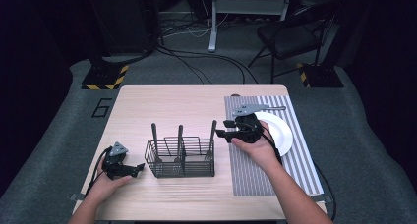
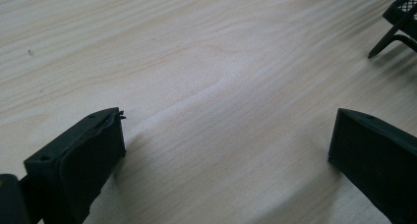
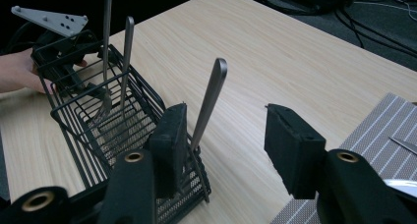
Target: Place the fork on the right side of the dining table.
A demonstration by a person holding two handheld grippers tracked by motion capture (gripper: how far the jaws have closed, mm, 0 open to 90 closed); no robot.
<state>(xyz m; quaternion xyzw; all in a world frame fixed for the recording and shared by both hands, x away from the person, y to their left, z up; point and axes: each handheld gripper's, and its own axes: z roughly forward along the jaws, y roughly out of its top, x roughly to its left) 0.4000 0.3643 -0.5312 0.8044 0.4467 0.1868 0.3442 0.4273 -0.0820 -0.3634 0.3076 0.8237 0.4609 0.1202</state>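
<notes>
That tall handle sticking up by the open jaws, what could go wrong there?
The right gripper is open around the nearest utensil handle in the wire caddy. Closing off-centre might push the handle aside instead of gripping it. Pulling at a slant might tip the light caddy, since the left gripper rests beside it, apparently not touching it.

Btwn our right gripper (image 3: 223, 135) jaws: open gap, bare table (image 1: 196, 106) beyond, free to pass fwd. Just off its left jaw the wire basket (image 3: 123, 130) blocks, w/ the nearest utensil handle (image 3: 209, 103) leaning up beside that jaw. Left gripper (image 2: 226, 150): clear wood ahead btwn jaws, basket foot far right.
</notes>
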